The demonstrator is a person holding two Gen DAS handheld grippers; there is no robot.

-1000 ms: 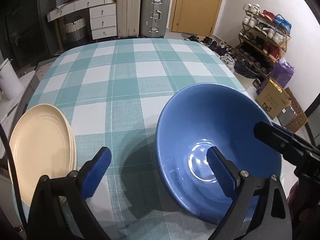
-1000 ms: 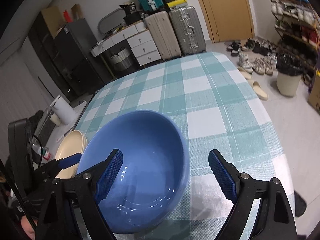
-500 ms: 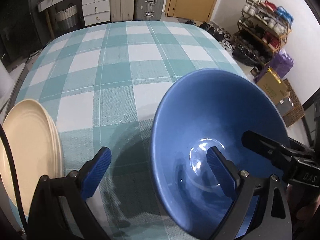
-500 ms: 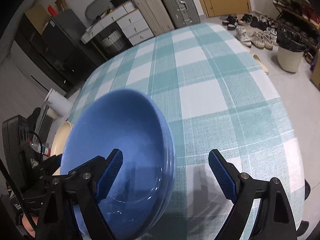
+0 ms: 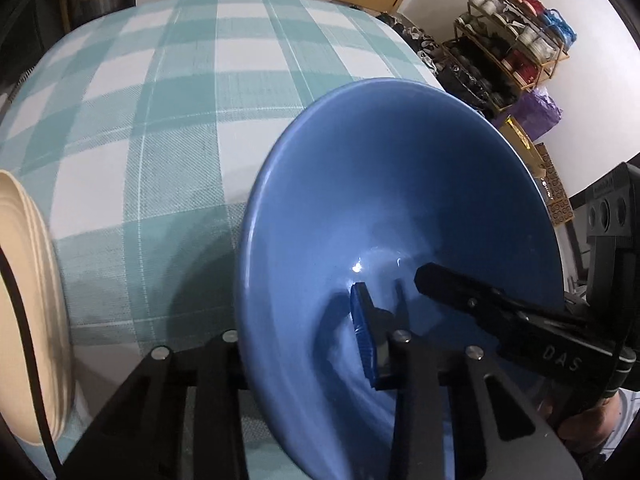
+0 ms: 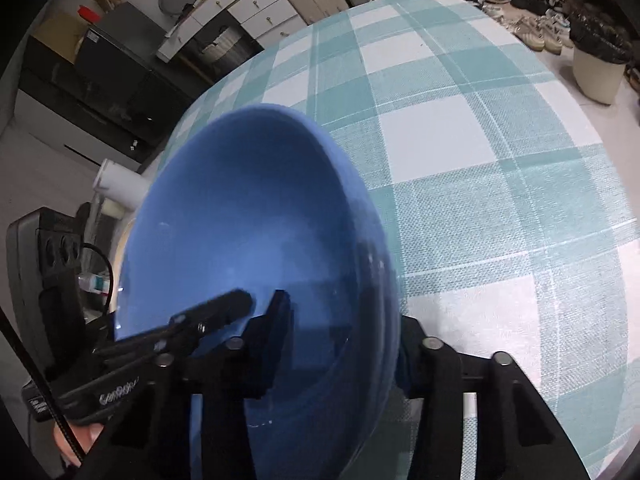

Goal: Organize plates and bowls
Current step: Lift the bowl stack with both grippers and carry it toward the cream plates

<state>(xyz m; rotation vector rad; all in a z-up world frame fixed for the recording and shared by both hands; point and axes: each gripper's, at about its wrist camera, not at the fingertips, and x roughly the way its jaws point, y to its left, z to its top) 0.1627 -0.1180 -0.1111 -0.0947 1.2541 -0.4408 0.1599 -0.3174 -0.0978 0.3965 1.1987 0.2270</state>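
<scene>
Blue bowl (image 6: 248, 216) near tablecloth's (image 6: 480, 160) left edge, toward near corner. Right gripper (image 6: 340, 344) straddles bowl's right rim: one finger inside, other outside on cloth, jaws just closed onto rim. Left gripper finger (image 6: 216, 312) reaches into bowl from left. Cream plate edge (image 6: 122, 240) peeks behind bowl at left edge.

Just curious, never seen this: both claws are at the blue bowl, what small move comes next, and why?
Probably lift straight up a little, both hands together. The left gripper and right gripper have just been closing, each with the rim of the blue bowl between its jaws, on opposite sides.
</scene>
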